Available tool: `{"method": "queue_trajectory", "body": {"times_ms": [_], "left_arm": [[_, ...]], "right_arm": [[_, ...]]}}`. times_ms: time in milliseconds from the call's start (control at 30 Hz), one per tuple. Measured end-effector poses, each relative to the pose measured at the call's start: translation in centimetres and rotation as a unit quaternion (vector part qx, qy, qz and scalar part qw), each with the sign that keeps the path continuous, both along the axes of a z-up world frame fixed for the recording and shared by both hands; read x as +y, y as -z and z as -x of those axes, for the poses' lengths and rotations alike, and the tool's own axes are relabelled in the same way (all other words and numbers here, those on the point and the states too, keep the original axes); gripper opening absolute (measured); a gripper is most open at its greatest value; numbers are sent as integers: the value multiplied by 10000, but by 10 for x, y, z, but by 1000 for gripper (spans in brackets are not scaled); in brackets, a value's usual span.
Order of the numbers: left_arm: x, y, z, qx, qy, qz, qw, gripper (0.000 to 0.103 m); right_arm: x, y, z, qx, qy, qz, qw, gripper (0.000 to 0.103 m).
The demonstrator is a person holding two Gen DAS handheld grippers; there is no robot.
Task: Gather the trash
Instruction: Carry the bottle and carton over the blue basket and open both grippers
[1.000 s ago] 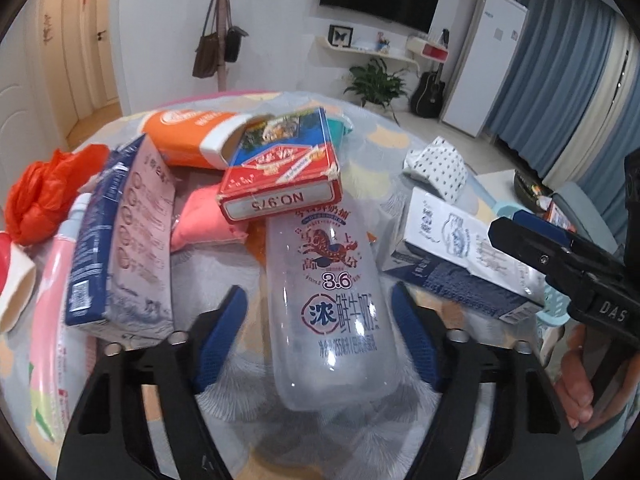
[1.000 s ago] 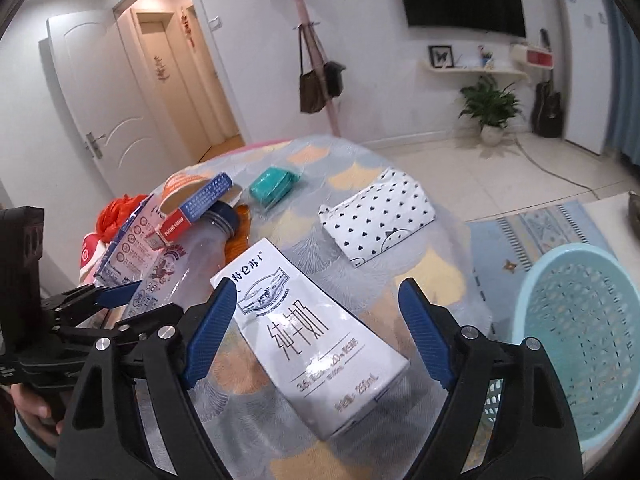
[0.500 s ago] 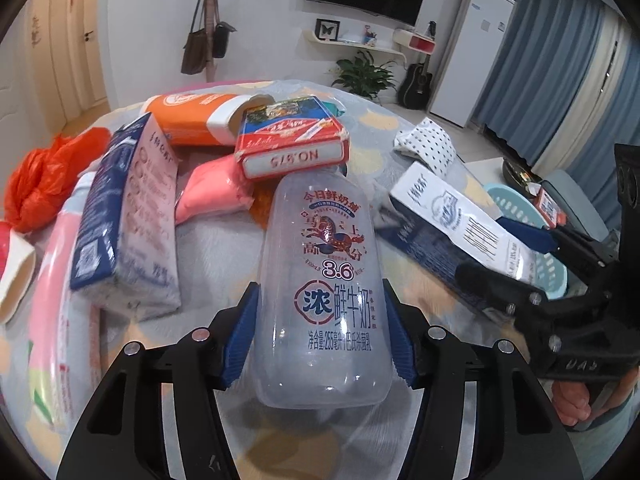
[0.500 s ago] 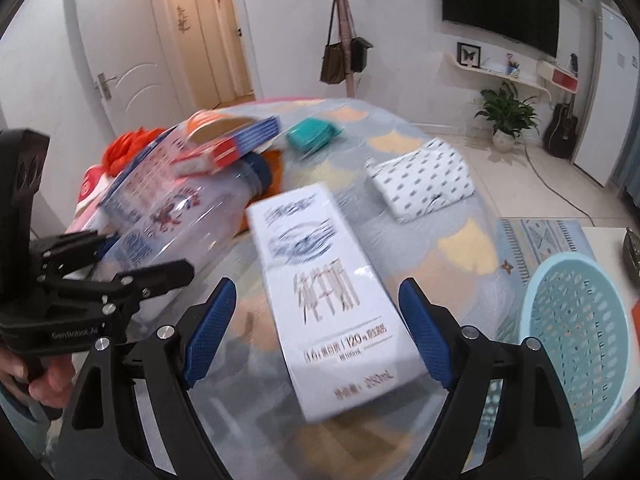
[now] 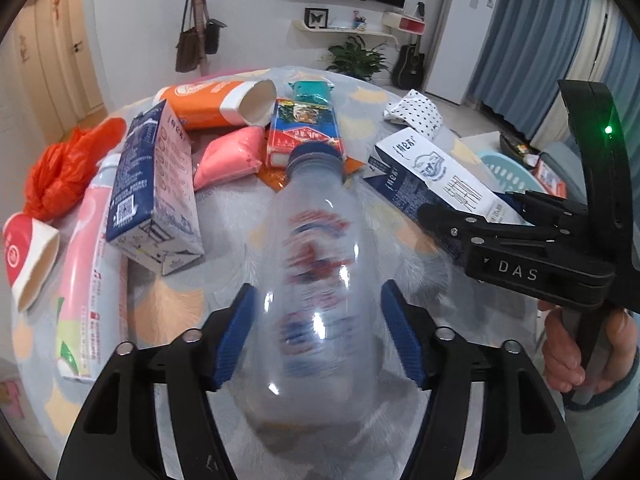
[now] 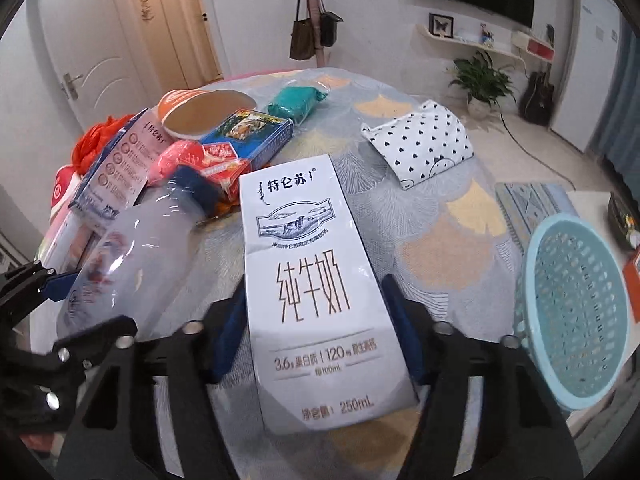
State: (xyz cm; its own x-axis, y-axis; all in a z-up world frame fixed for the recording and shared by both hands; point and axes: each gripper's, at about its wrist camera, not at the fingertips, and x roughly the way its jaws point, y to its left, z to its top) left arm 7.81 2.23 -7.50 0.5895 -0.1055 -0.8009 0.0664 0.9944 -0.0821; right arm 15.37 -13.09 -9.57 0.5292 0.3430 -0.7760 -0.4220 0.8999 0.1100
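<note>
From my left wrist camera, the plastic bottle [image 5: 316, 280] lies between my left gripper's [image 5: 316, 336] pads, cap toward twelve o'clock. At eleven o'clock a milk carton [image 5: 154, 188] stands on the table [image 5: 168, 308], with a tube [image 5: 86, 280] at its nine o'clock side. A cigarette box [image 5: 306, 132] lies just behind the bottle cap, a paper cup [image 5: 218, 104] behind that at eleven. At two o'clock my right gripper [image 5: 472, 216] has the second milk carton [image 6: 316, 300] between its jaws. From the right wrist camera, a basket [image 6: 576, 312] sits off the table at three o'clock.
</note>
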Motion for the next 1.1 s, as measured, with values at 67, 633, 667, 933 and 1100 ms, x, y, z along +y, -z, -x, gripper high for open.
{"method": "queue_trajectory", "body": {"times_ms": [67,633,667,933,1100], "left_arm": [[-3,1,-6,-4,-23,-108,9999,65],[-50,-35,-8,-822,318,-221,9959,53],[-54,-40,-8,-885,389,-171,9952,53],[-125,-63,-34,-1174,1031,-252,9874,53],[-167,-64,-60,-1148,1386,-49,9837,53]], "right_arm": [[-2,0,1,-13,49,-8,10000,54],[-92,-38,6,-252,716,-713,9946,53],[-100,-41,5,-303,797,-745,9936,53],[-185,-55,0,-556,1918,-822,9764,53],[-232,-43,-10,-347,2581,-968,9606,53]]}}
